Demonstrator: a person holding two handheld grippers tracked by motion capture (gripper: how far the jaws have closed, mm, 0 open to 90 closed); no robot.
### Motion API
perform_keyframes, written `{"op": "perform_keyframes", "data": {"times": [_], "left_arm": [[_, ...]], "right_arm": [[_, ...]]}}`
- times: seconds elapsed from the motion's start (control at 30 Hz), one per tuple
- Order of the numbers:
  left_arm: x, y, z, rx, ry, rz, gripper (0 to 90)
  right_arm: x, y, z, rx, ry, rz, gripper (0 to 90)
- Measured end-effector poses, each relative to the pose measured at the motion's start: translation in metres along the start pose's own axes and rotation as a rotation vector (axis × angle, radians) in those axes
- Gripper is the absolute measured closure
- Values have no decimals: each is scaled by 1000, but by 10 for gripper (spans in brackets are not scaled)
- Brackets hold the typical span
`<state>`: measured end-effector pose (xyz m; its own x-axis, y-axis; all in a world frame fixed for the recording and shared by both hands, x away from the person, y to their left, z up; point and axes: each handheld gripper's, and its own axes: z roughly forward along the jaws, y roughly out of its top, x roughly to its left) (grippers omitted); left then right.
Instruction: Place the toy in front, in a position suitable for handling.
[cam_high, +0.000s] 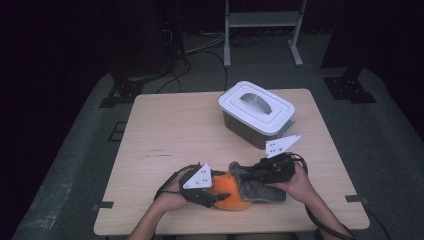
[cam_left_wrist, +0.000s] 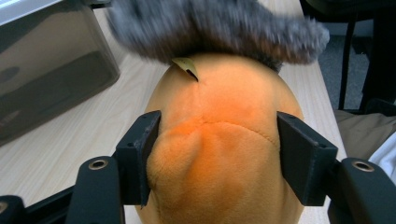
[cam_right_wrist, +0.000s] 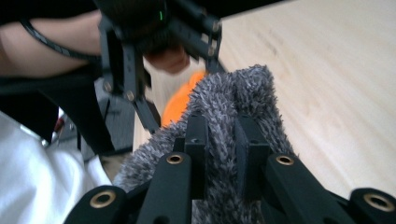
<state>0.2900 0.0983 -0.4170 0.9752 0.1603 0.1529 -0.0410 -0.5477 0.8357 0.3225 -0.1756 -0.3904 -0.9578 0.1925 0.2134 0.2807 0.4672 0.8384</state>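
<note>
An orange plush toy (cam_high: 231, 194) with a grey fuzzy part (cam_high: 255, 184) lies near the table's front edge. My left gripper (cam_high: 216, 192) comes at it from the left. In the left gripper view its jaws press into both sides of the orange body (cam_left_wrist: 219, 158), and a small tan tag (cam_left_wrist: 187, 66) sticks out under the grey fuzz (cam_left_wrist: 210, 28). My right gripper (cam_high: 250, 174) comes from the right. Its jaws are pinched on a fold of the grey fuzz (cam_right_wrist: 238, 98), with a bit of orange (cam_right_wrist: 187, 95) behind.
A dark storage box with a white handled lid (cam_high: 257, 111) stands at the back right of the wooden table (cam_high: 170, 130), just beyond my right gripper. Its dark wall (cam_left_wrist: 46, 70) is close on the left in the left gripper view. A metal frame (cam_high: 262, 30) stands behind the table.
</note>
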Motion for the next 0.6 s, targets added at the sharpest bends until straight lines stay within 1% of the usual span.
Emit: {"op": "perform_keyframes", "data": {"times": [0.03, 0.07, 0.1, 0.13, 0.17, 0.2, 0.23, 0.3, 0.33, 0.37, 0.4, 0.43, 0.47, 0.5, 0.53, 0.57, 0.6], "left_arm": [[2, -2, 0, -21, -37, -56, 266], [2, -2, 0, -21, -37, -56, 231], [5, -4, 0, -36, -48, -102, 197], [5, -4, 0, -36, -48, -102, 161], [9, -8, 1, -39, -62, -153, 125], [11, -10, 2, -42, -67, -168, 111], [11, -10, 2, -42, -67, -168, 109], [15, -17, 6, -51, -95, -223, 114], [15, -19, 8, -64, -107, -231, 153], [14, -18, 8, -63, -97, -220, 312], [14, -16, 8, -60, -80, -207, 361], [14, -10, 4, -67, -59, -198, 394], [14, -10, 4, -67, -59, -198, 413], [12, -7, 3, -58, -38, -177, 424], [12, -7, 3, -58, -38, -177, 430], [12, -5, 3, -50, -36, -161, 435], [10, -3, 2, -51, -33, -154, 435]], "right_arm": [[-1, -3, 2, 22, 15, -3, 771], [-1, -3, 2, 22, 15, -3, 771], [0, -6, 1, 40, 14, -9, 771], [0, -6, 1, 40, 14, -9, 771], [-2, -9, -2, 53, 13, -3, 771], [-4, -12, -3, 54, 8, 1, 771], [-5, -13, -5, 52, 7, 11, 771], [-8, -16, -8, 50, 8, 19, 771], [-9, -17, -9, 51, 3, 24, 771], [-10, -16, -12, 52, -14, 25, 774], [-8, -13, -14, 38, -33, 14, 776], [-6, -10, -16, 22, -44, 8, 776], [-6, -10, -16, 22, -44, 8, 776], [-3, -3, -20, -30, -53, -9, 778], [-3, -3, -20, -30, -53, -9, 778], [2, 5, -21, -77, -38, -24, 778], [2, 5, -21, -77, -38, -24, 778]]}}
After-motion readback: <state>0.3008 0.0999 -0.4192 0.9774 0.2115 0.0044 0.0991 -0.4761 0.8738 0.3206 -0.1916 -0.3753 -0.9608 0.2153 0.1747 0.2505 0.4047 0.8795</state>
